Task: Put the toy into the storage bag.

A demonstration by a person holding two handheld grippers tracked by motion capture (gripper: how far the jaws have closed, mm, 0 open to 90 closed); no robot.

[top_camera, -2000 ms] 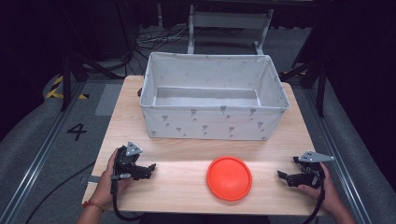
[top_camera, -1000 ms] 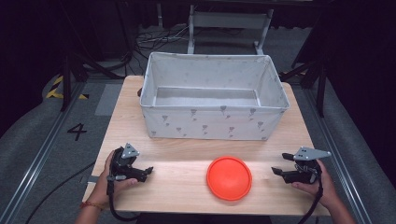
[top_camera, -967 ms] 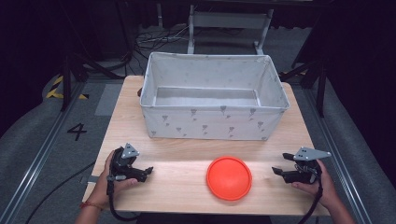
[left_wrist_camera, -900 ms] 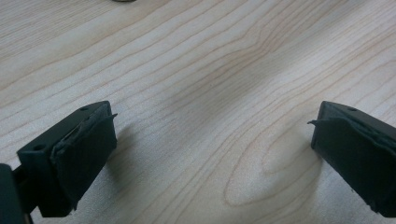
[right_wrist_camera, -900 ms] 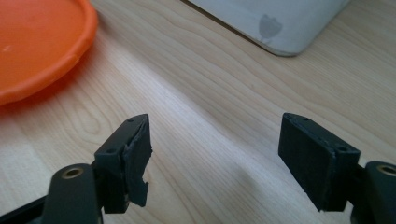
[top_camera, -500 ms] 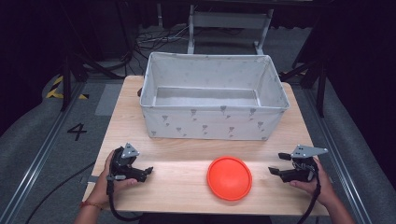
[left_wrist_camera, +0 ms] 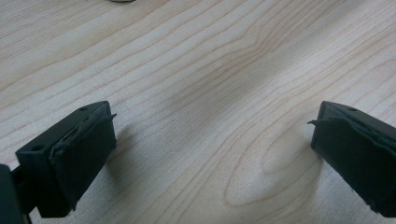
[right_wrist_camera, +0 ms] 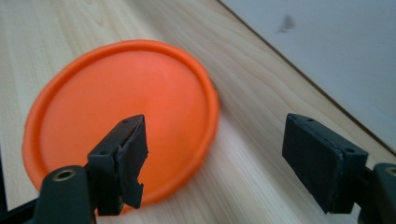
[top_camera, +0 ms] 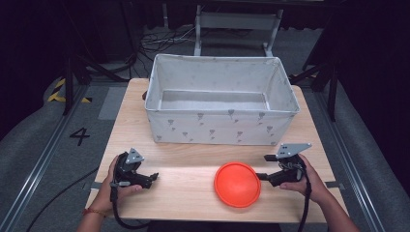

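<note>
Beside the untouched orange disc, the right gripper gapes empty; the left gripper rests spread; the bin holds nothing.

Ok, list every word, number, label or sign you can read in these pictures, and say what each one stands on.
"4" - a black number on the grey floor left of the table, in the high view.
The fabric bin carries small grey printed marks; they are a pattern, not letters as far as can be told.
The orange disc, the left gripper and the right gripper show no readable text.
</note>
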